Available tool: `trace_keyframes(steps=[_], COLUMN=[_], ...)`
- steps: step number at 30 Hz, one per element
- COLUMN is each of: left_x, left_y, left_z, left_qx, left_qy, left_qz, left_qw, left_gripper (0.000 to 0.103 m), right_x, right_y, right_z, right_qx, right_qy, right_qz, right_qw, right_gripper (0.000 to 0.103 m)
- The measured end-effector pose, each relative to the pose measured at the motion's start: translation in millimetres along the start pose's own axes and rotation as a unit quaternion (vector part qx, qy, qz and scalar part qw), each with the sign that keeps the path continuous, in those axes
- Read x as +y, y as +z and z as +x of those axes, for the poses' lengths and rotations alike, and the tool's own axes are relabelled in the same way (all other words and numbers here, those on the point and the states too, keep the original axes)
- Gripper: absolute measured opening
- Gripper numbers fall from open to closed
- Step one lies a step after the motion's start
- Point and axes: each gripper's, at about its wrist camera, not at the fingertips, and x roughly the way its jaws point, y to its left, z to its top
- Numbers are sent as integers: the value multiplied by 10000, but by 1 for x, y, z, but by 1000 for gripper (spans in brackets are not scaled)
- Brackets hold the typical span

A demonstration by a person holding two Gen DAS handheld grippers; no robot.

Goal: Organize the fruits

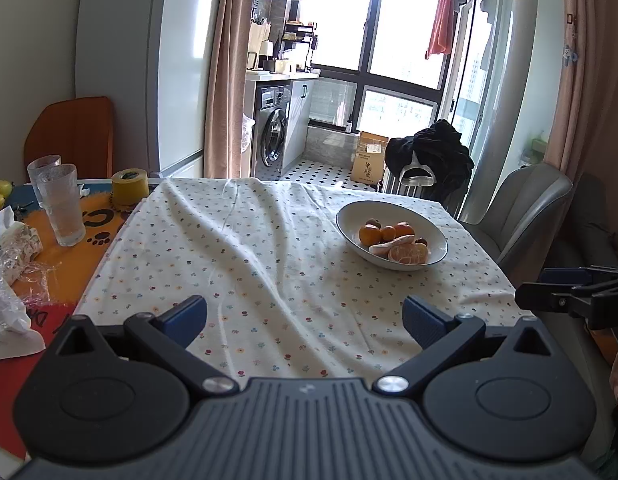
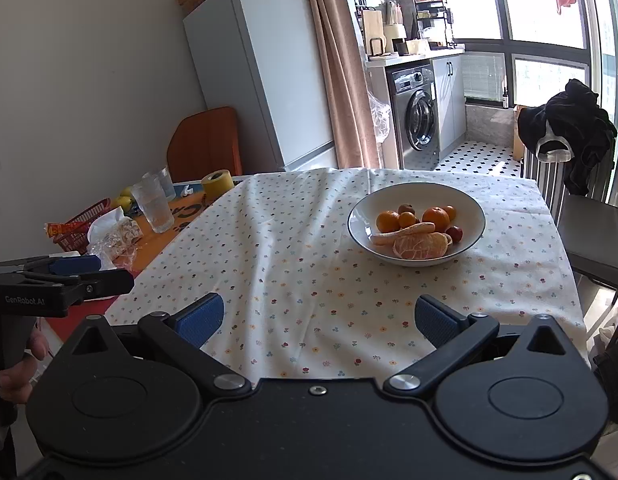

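At 9 o'clock we note two ribbed clear glasses [image 2: 157,204] and a yellow tape roll [image 2: 217,184] on the orange mat. The wrinkled, flower-dotted tablecloth [image 2: 293,264] covers the centre. At 1 o'clock, a round white bowl [image 2: 416,228] holds smooth oranges [image 2: 435,218], a peeled mandarin [image 2: 419,246] and small dark fruits. We log left gripper [image 1: 305,316] and right gripper [image 2: 319,316] both spread, empty.

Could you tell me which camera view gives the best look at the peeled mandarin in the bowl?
The right wrist view shows the peeled mandarin best: it appears larger, with its white pith visible at the front of the bowl. The left wrist view shows it too, but smaller and off to the right.
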Motion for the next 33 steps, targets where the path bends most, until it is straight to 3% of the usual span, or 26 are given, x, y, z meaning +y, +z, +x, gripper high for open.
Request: trace_keyframes(steps=[33], left_x=[-2], left_y=[-3], left_z=[4], left_qx=[81], left_qy=[8], left_qz=[38], left_qw=[10000], left_gripper=[103], right_x=[-2], right_y=[-3], right_z=[2], right_qx=[28], right_qy=[7], right_qz=[-27], right_qw=[10000], right_gripper=[103])
